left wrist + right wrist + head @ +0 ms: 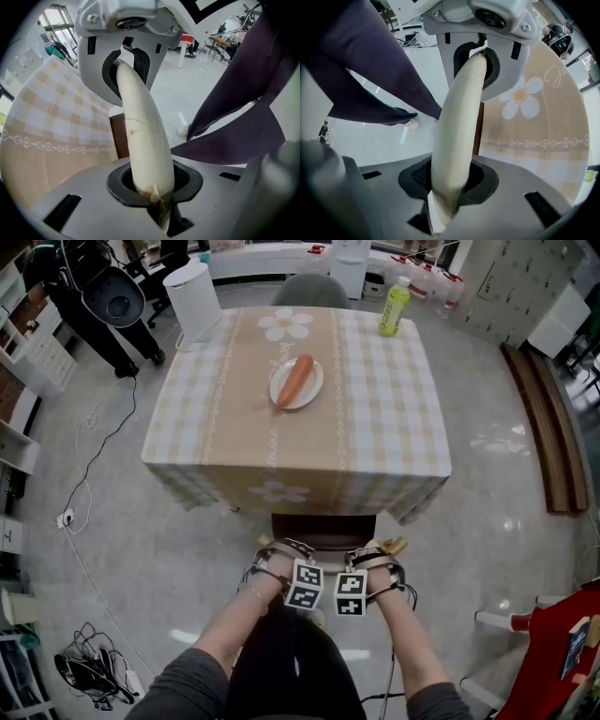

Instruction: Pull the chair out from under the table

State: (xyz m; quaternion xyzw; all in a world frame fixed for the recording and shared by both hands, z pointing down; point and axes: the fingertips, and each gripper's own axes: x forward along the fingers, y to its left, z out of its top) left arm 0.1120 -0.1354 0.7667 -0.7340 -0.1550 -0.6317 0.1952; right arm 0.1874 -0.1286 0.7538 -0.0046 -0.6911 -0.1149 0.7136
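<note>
Fingers [92,70] of the left gripper [278,563] and fingers [513,70] of the right gripper [377,562] each pinch the cream top rail [143,136] of the chair [323,529]. Its brown seat lies partly under the check-clothed table [281,470].

Head view steeply down over table [384,418]; gripper views close, downward; same table in all.

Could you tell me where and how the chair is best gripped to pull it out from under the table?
Grip the top rim of the chair back, coming from above with the tongs pointing down. The rim is a thin rounded rail that fits between the jaws, and it stands clear of the tablecloth. The left tongs and right tongs clamp it so, spaced apart.
</note>
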